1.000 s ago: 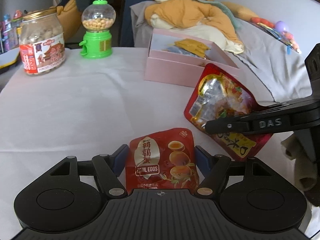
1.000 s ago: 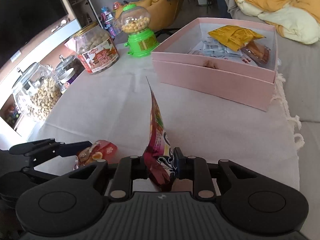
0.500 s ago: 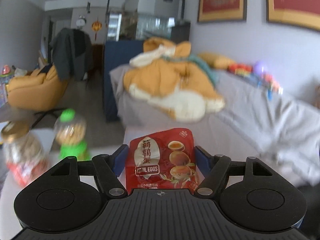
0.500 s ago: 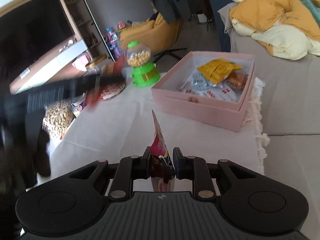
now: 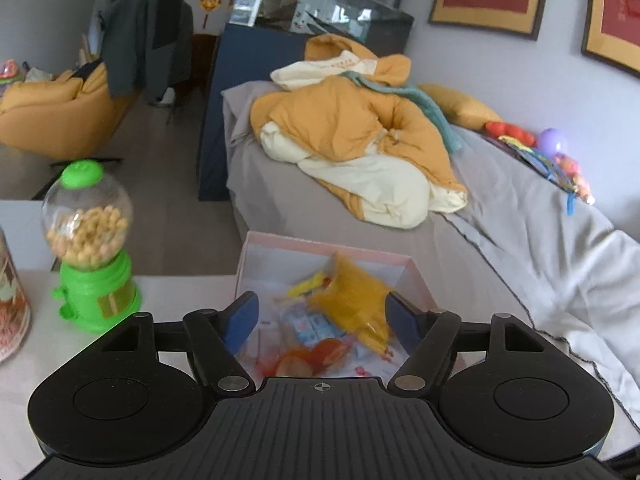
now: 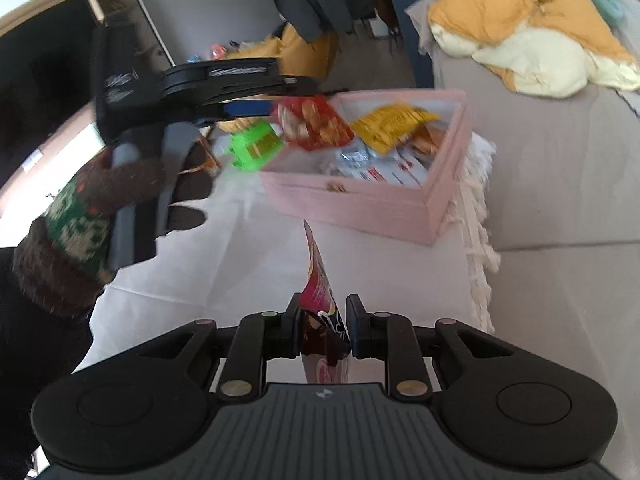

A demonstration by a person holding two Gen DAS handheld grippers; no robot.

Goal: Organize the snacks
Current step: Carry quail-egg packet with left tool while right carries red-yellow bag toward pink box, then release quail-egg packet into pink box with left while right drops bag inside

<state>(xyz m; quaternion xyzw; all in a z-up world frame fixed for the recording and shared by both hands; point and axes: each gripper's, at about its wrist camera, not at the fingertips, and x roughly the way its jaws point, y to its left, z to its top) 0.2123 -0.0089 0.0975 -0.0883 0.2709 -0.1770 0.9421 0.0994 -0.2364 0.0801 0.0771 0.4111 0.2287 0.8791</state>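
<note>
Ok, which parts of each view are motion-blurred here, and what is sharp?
Left wrist view: snacks in the pink box smear, the sofa behind is crisp. Right wrist view: left hand-held gripper and the red quail-egg packet under it streak; the red pouch in the right hand-held gripper is sharp.

The red packet (image 5: 316, 360) shows only as a smeared orange-red blur between the left gripper's (image 5: 320, 316) parted fingers, its lower edge hidden behind the gripper body; in the right wrist view the same packet (image 6: 314, 122) is motion-blurred, so whether it touches the pink box (image 6: 360, 204) cannot be told. The jar (image 5: 10, 308) at the near left is cut off by the picture's edge. The green candy dispenser (image 6: 254, 144) is mostly hidden behind the left gripper and the red packet. The small wrappers (image 6: 380, 164) in the box are blurred, their print unreadable. The pouch (image 6: 320, 304) in the right gripper (image 6: 322, 328) is seen edge-on, its bottom hidden.
</note>
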